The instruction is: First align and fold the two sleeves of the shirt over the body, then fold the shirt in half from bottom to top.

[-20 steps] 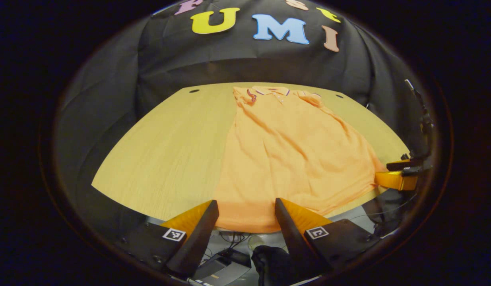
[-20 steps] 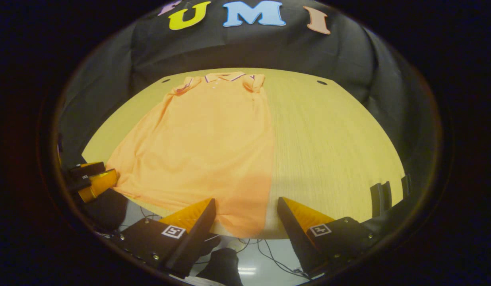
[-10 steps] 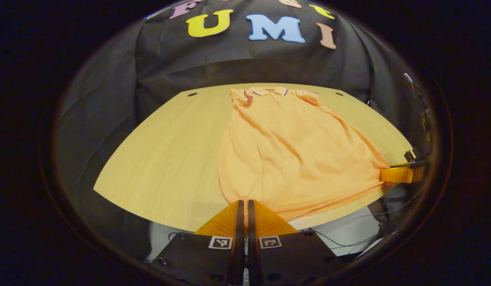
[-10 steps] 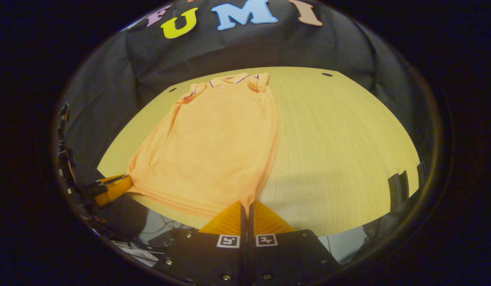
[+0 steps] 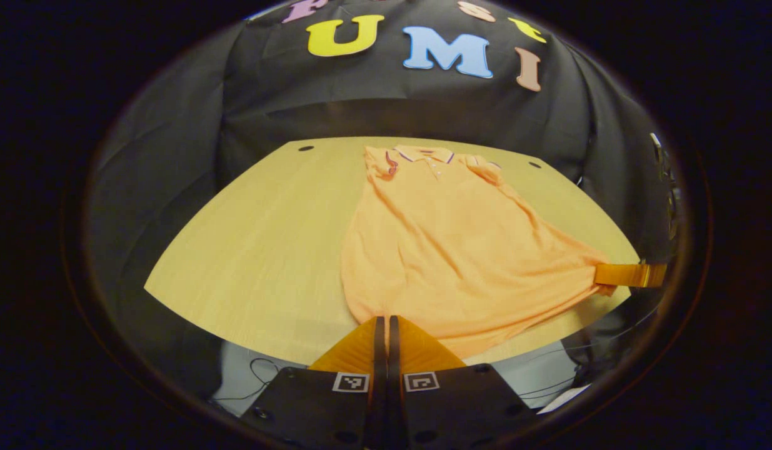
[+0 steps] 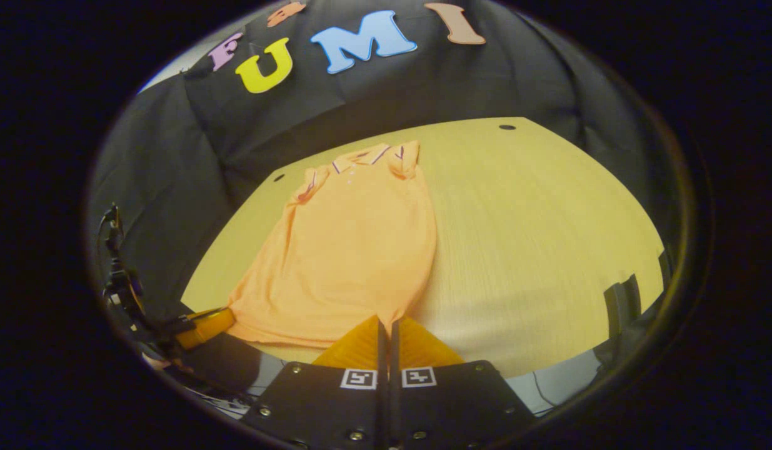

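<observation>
Orange knit shirt (image 5: 448, 244) lies collar-far on a pale wood-grain table (image 5: 254, 250), sleeves folded in, cloth softly wrinkled. At its left bottom corner, the left gripper (image 5: 386, 320) is clenched on the hem. At the right corner, the right gripper (image 6: 387, 320) pinches the hem likewise. Both pinched hem corners are hidden between the fingers.

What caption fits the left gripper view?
Left gripper shut on orange shirt's hem, sleeves folded, on wooden table.

Recording booth: black cloth wall (image 5: 373, 106), wooden table (image 5: 254, 250).
</observation>
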Tool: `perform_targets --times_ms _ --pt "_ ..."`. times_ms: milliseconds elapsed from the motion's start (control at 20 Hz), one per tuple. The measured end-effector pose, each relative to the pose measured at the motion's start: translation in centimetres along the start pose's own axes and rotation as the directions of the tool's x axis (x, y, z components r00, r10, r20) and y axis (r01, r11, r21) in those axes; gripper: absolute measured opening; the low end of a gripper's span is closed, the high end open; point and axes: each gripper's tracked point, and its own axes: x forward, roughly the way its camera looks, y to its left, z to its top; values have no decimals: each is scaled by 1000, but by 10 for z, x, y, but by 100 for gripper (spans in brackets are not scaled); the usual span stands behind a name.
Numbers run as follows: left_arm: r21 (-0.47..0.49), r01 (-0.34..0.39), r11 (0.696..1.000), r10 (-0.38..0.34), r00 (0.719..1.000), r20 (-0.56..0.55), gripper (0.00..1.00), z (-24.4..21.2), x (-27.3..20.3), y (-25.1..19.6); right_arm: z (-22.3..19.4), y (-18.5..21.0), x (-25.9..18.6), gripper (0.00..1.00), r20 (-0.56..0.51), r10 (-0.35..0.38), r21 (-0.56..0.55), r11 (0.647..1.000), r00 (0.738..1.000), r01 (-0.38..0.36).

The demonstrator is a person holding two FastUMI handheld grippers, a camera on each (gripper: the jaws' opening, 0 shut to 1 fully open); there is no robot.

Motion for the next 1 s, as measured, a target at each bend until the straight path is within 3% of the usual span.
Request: perform_targets --times_ms 150,500,800,1000 --pt "-50 9 999 -7 999 49 7 38 -4 -8 41 2 -13 0 68 27 -16 1000 997 -26" --pt "-24 24 999 -19 984 175 6 145 7 -19 118 1 -8 0 153 32 -34 999 988 -27" --pt "-2 86 996 -83 962 261 6 243 54 -37 204 -6 16 0 231 -12 -38 999 973 21" --pt "25 118 993 -120 947 297 7 319 112 -32 263 -7 59 0 259 -52 -16 998 964 58"
